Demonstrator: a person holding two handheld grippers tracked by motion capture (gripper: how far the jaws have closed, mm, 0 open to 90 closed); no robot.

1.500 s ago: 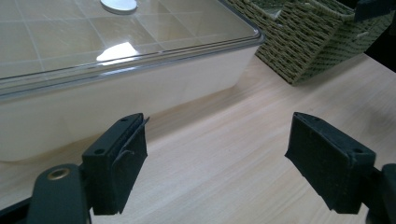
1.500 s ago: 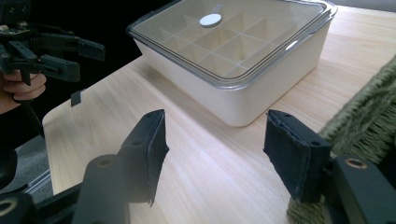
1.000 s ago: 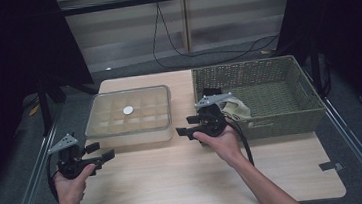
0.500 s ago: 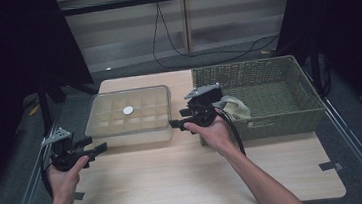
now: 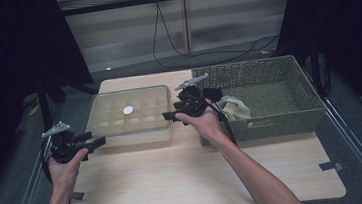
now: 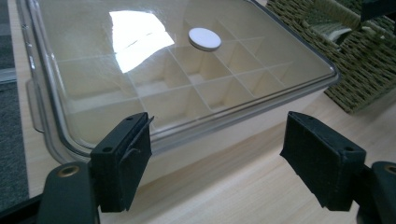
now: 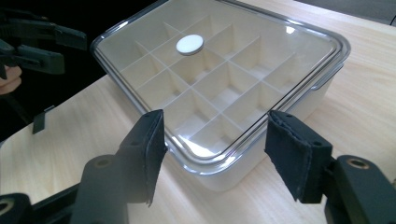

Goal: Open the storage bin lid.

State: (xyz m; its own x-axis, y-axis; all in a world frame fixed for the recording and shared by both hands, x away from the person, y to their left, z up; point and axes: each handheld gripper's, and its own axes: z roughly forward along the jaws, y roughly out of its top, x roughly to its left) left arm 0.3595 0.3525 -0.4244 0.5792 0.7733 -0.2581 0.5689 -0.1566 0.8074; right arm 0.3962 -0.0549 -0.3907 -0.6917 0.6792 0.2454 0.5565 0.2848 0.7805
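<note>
Grippers flank a clear-lidded, cream plastic box with divided compartments (image 5: 129,118) on the pale wooden table (image 5: 201,175), beside a woven green basket (image 5: 269,96). The left gripper (image 5: 92,143), jaws wide but just closing slightly, nears the box's near-left corner with nothing between them. The right gripper (image 5: 169,117) hovers at the right corner, jaws apart and empty.

Wicker basket (image 5: 271,123) holding cloth (image 5: 234,109).
</note>
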